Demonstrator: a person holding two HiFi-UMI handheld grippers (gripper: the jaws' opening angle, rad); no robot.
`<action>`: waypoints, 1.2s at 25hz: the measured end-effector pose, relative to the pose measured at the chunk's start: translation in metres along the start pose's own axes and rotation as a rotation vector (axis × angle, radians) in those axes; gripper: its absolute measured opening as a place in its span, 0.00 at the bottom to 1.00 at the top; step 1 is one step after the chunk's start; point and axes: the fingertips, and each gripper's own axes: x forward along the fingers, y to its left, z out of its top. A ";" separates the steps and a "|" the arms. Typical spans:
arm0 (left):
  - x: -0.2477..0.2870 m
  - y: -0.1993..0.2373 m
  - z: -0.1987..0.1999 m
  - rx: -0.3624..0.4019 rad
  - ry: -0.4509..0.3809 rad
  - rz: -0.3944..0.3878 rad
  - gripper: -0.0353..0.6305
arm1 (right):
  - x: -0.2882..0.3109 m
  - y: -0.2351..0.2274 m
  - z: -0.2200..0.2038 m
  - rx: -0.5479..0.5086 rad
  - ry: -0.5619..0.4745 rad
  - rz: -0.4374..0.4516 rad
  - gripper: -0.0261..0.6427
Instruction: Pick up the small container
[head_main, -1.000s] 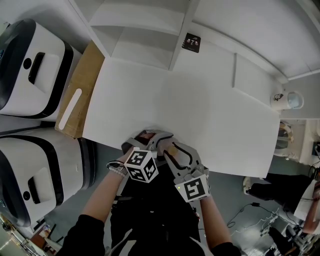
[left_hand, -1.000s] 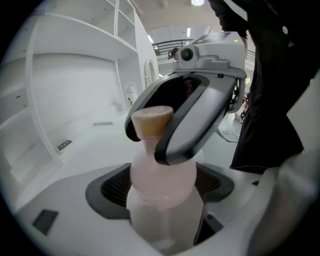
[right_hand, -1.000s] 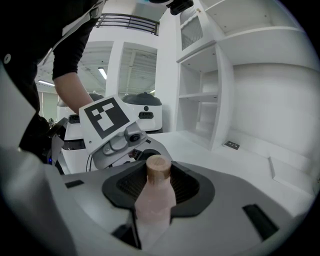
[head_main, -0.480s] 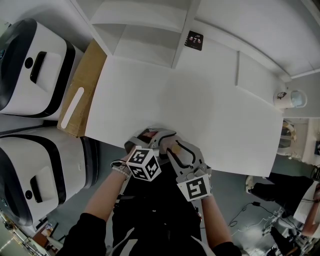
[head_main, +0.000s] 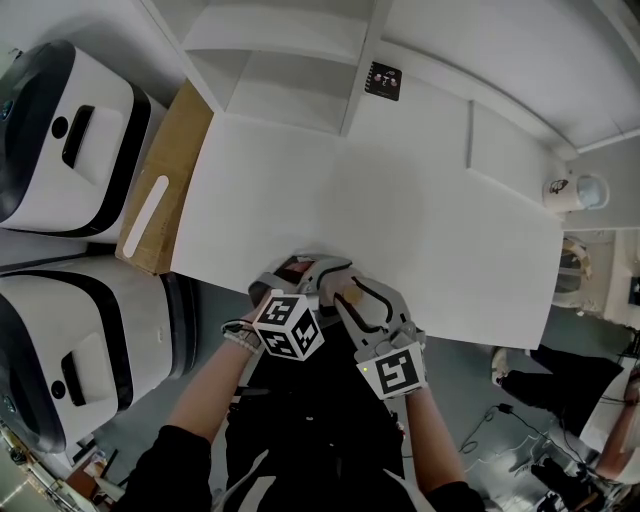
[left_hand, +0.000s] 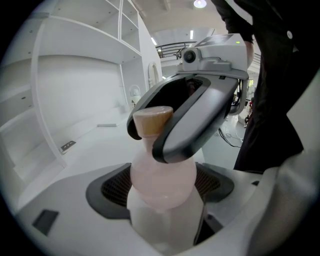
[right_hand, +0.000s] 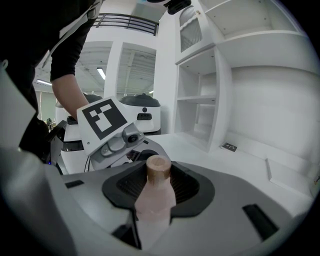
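The small container (left_hand: 162, 177) is a pale pink bottle with a tan cork cap (left_hand: 152, 120). My left gripper (left_hand: 162, 187) is shut on its round body, with a dark pad on each side. My right gripper (left_hand: 150, 129) reaches in from the right, shut around the neck and cap. In the right gripper view the bottle (right_hand: 155, 200) stands up between the right gripper (right_hand: 157, 192) jaws, with the left gripper's marker cube (right_hand: 103, 120) behind it. From the head view, the left gripper (head_main: 295, 275) and right gripper (head_main: 338, 290) meet at the table's near edge, and the bottle is mostly hidden.
A white table (head_main: 400, 210) stretches ahead, with white shelves (head_main: 290, 60) at its back. A small black card (head_main: 383, 82) lies by the shelves. A cardboard box (head_main: 165, 180) and two white machines (head_main: 60, 130) (head_main: 70, 350) stand left. A cup (head_main: 560, 195) sits at the far right.
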 end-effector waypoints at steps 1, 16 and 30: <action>-0.002 0.000 0.002 -0.002 -0.003 0.000 0.63 | -0.001 0.000 0.003 0.000 -0.005 0.003 0.26; -0.038 0.013 0.057 -0.018 -0.080 0.058 0.63 | -0.033 -0.007 0.060 -0.073 -0.070 0.049 0.26; -0.076 0.020 0.107 0.036 -0.049 0.118 0.64 | -0.069 -0.008 0.111 -0.132 -0.118 0.053 0.26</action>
